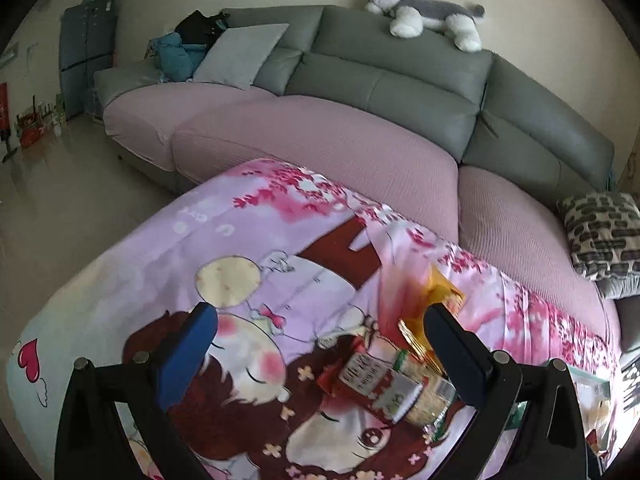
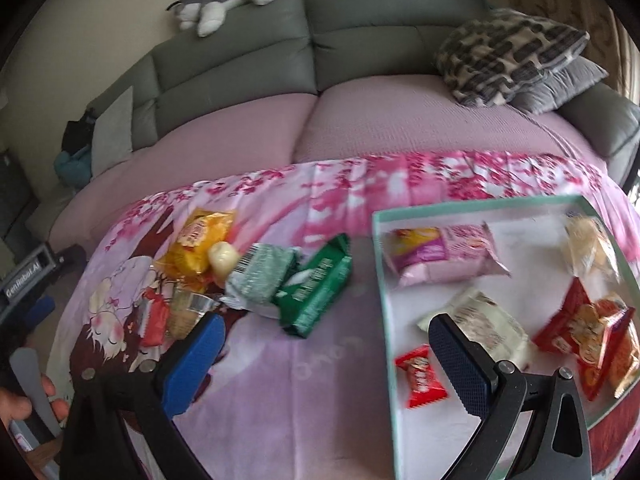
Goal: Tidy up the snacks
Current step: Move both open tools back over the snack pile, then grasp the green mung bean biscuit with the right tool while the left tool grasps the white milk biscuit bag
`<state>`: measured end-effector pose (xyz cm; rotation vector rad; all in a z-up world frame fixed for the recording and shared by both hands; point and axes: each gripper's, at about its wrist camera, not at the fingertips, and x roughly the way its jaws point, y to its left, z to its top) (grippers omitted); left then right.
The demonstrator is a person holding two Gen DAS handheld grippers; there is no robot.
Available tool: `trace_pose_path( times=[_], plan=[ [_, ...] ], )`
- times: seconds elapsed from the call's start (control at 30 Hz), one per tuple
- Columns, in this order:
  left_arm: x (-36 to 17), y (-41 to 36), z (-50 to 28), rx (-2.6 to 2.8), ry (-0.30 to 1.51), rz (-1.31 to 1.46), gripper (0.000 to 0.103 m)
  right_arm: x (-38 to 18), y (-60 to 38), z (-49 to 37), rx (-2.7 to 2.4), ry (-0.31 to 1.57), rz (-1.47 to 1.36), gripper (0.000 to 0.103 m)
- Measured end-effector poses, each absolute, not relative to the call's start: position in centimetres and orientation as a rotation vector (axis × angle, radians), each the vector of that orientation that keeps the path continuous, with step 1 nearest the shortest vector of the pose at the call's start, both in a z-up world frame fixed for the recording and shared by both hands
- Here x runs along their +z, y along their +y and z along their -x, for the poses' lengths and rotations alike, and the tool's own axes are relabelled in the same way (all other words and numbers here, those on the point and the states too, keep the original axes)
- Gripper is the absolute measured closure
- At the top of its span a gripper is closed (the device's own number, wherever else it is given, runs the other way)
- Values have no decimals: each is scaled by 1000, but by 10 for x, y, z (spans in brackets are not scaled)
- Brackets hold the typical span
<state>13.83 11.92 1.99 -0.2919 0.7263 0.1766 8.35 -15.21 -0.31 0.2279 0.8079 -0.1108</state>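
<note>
I hold both grippers spread wide and empty: my left gripper (image 1: 320,354) above the clear-wrapped cracker pack (image 1: 394,390), my right gripper (image 2: 326,354) at the near-left corner of the shallow mint-rimmed white tray (image 2: 390,312). A dark green foil packet (image 2: 318,292) lies just left of that tray; a small red candy wrapper (image 2: 420,376) lies inside it.

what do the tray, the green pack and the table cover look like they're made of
Tray: probably card or thin plastic, matte white floor, pale teal rim.
Green pack: plastic film, glossy, creased with crimped ends.
Table cover: printed fabric, soft sheen, with folds at its far edge.
</note>
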Motion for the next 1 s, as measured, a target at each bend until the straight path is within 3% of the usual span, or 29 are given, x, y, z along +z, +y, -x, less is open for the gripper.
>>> trace_pose_path(
  times=[0.4, 0.57, 0.73, 1.0],
  plan=[
    [-2, 133, -151, 99, 792, 358, 1, -22, -129, -105, -33, 825, -241, 1],
    [-16, 109, -159, -19, 855, 306, 1, -29, -142, -112, -75, 852, -265, 13],
    [-31, 83, -163, -99, 935, 199, 1, -31, -155, -116, -88, 853, -291, 33],
    [-50, 69, -167, -109, 1001, 118, 1, -34, -160, -127, -98, 862, -302, 47]
  ],
)
